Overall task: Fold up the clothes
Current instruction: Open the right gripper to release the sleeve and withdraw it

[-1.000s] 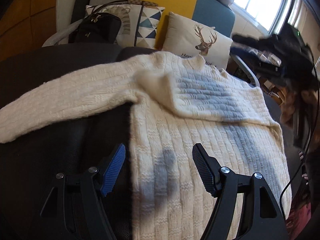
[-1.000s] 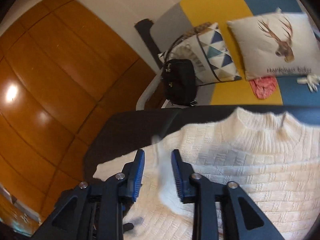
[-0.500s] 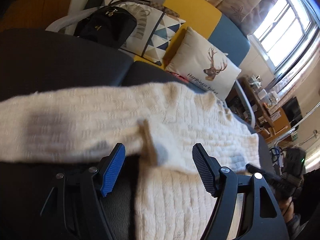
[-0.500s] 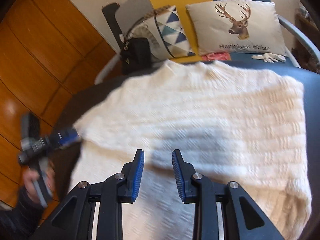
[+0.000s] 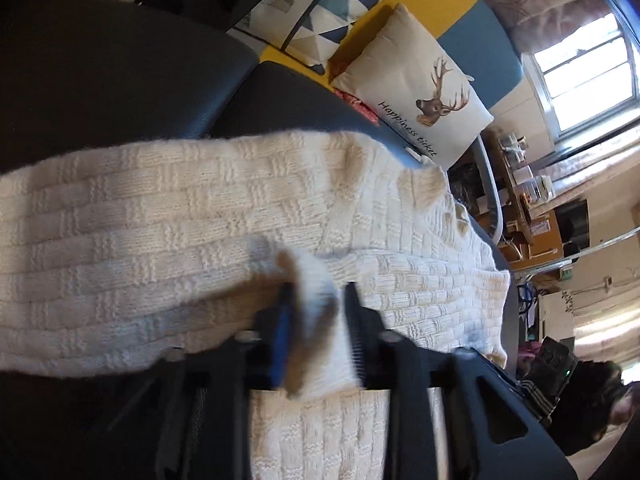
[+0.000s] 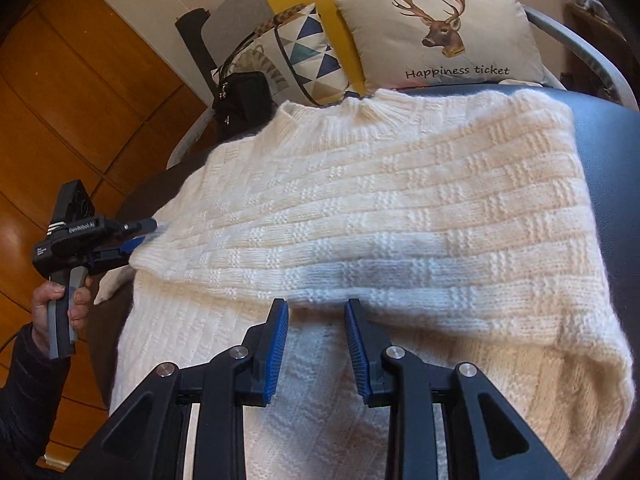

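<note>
**Sleeve pinched at the left**

We are seeing the cream sweater [image 6: 400, 208] lying across the dark worktop [image 6: 608, 168], one sleeve folded over its body. Our left gripper [image 5: 316, 332] is closing its jaws, a fold of sleeve [image 5: 120, 264] bunched between the pads. Our right gripper [image 6: 316, 344] is hovering at the folded sleeve's near edge, jaws partly apart and grasping nothing. A deer cushion [image 6: 440, 28] is leaning behind.

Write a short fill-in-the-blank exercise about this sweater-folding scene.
1. The left gripper is closing on the cream knitted sweater's ____.
2. The beige cushion shows a ____ head.
3. The right gripper holds ____.
4. The small handbag is ____.

Missing words: sleeve; deer; nothing; black
</note>
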`<state>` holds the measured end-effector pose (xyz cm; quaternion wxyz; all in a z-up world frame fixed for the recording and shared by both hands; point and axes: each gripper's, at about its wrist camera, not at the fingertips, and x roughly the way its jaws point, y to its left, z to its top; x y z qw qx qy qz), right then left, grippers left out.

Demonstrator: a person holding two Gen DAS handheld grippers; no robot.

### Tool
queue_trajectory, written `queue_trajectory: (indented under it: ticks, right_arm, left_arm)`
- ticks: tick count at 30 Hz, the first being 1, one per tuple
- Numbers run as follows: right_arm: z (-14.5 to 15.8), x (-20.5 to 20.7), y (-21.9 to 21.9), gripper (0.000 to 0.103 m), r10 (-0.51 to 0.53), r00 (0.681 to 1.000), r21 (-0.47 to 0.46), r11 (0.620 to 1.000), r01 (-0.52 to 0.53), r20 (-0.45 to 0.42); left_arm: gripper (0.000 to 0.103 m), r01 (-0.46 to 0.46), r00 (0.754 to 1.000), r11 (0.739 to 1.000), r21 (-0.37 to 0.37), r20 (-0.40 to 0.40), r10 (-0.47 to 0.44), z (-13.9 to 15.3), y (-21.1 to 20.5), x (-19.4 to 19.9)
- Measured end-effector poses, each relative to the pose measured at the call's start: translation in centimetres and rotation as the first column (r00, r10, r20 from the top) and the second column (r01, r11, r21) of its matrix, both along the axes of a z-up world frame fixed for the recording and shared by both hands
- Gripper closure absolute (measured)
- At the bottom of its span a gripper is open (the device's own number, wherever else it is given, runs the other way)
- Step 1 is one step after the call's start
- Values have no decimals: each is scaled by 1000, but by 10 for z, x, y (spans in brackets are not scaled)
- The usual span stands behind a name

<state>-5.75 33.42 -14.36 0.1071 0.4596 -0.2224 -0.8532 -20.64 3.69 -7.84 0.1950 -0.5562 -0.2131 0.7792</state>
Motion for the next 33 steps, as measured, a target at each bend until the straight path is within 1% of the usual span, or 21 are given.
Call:
queue_trajectory:
  ticks: [2, 4, 5, 6, 8, 10, 13, 14, 15, 17, 18, 19, 21, 23, 24, 25, 27, 29, 30, 31, 33]
  right_arm:
    - [-1, 0, 2, 74, -9, 1000, 3, 1000, 9, 0]
    - [4, 3, 3, 75, -24, 1000, 36, 999, 24, -15]
    - [10, 6, 5, 75, -39, 999, 75, 996, 42, -35]
    - [17, 8, 9, 75, -59, 997, 98, 993, 64, -56]
    - [30, 13, 23, 75, -108, 990, 109, 987, 118, -94]
    - [40, 15, 41, 75, -163, 979, 119, 977, 177, -119]
    - [37, 10, 63, 74, -224, 970, 126, 964, 235, -96]
    - [32, 6, 68, 74, -232, 970, 141, 960, 241, -79]
    - [28, 2, 72, 74, -239, 969, 156, 956, 246, -63]
    - [14, -7, 76, 75, -229, 973, 195, 954, 227, -14]
    - [11, -9, 78, 80, -233, 972, 219, 949, 227, 2]
    - [11, -8, 82, 87, -250, 968, 247, 939, 240, 7]
    - [11, -8, 88, 87, -282, 959, 301, 916, 264, 16]
    - [20, -11, 83, 84, -258, 966, 308, 918, 249, -11]
    - [26, -14, 79, 81, -238, 971, 305, 923, 235, -30]
    - [33, -16, 75, 81, -217, 975, 302, 927, 222, -49]
    - [45, -21, 67, 81, -175, 981, 297, 935, 193, -87]
    - [43, -38, 54, 81, -115, 989, 320, 938, 137, -89]
    - [35, -50, 50, 82, -106, 993, 359, 925, 120, -60]
    - [24, -63, 49, 82, -120, 993, 419, 901, 113, -10]
    - [4, -75, 65, 82, -192, 981, 478, 864, 156, 28]
  left_arm:
    - [94, 17, 999, 999, -30, -34, -18, 5, 7, 3]
    - [95, 18, 994, 1000, -26, -111, -20, 18, 13, 5]
    - [96, 10, 987, 999, -30, -163, -15, 29, 15, 7]
    - [96, 4, 977, 1000, -13, -213, -7, 40, 13, 9]
    - [96, -3, 958, 1000, -14, -288, -1, 60, 14, 5]
    - [96, -7, 945, 1000, -27, -327, -2, 69, 17, -5]
    - [95, -2, 969, 993, -118, -247, -28, 45, 25, -23]
    - [95, 12, 976, 989, -150, -215, -45, 32, 28, -27]
    - [94, 3, 981, 981, -191, -191, -40, 17, 29, -31]
    - [93, 3, 989, 971, -239, -145, -39, -6, 28, -35]
    - [92, -8, 989, 977, -213, -144, -23, -7, 23, -34]
    - [92, -21, 990, 983, -184, -143, -6, -7, 19, -33]
    - [90, -73, 984, 977, -202, -175, 37, 4, 10, -27]
    - [89, -91, 974, 981, -169, -220, 53, 18, 4, -17]
    - [87, -93, 969, 985, -144, -242, 56, 25, 2, -13]
    - [82, -81, 965, 987, -136, -259, 44, 29, 4, -9]
    - [81, -40, 961, 991, -130, -275, 3, 34, 13, -4]
    - [80, 5, 964, 988, -157, -262, -47, 28, 25, -2]
    - [79, 29, 966, 984, -178, -248, -73, 24, 34, -3]
    - [79, 52, 967, 979, -199, -234, -99, 19, 43, -4]
    - [77, 92, 973, 961, -262, -183, -143, 2, 59, -8]
